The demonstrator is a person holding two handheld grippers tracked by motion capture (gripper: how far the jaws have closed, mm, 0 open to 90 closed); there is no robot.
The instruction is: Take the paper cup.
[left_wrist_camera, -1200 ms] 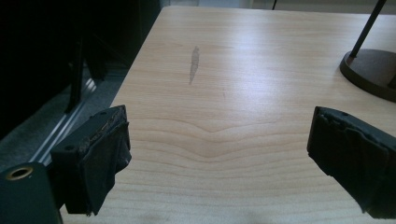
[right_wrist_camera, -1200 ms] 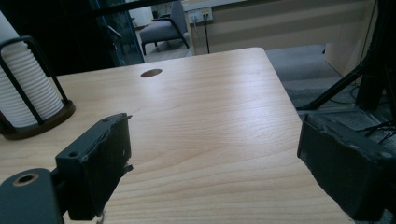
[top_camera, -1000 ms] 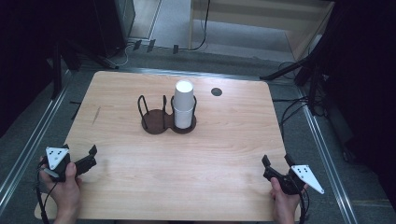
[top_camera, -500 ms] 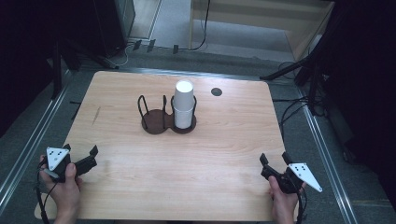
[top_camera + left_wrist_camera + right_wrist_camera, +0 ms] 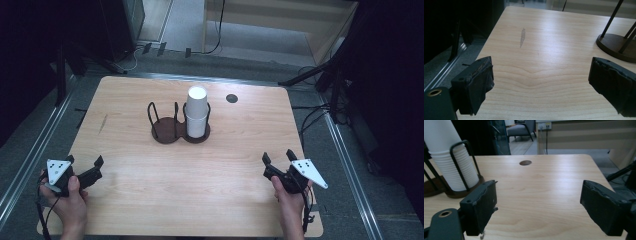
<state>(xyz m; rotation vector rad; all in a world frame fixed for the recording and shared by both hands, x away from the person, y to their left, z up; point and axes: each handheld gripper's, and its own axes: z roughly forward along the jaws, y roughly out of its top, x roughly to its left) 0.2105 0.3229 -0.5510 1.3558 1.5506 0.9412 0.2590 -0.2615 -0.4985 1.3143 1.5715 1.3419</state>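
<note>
At the near edge, my right gripper (image 5: 277, 159) has crept slightly forward, both grippers gaping empty, cups (image 5: 197, 111) untouched, left gripper (image 5: 82, 161) idle.

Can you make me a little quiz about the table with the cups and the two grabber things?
1. True or false: the stack of white paper cups sits in the right ring of the dark double holder.
2. What is the left gripper holding? A) a cup B) nothing, its jaws are open C) the holder
3. Fill in: the small dark round hole is in the top of the wooden ____.

Key: 1 true. 2 B; the right gripper is open and empty too. 3 table.
</note>
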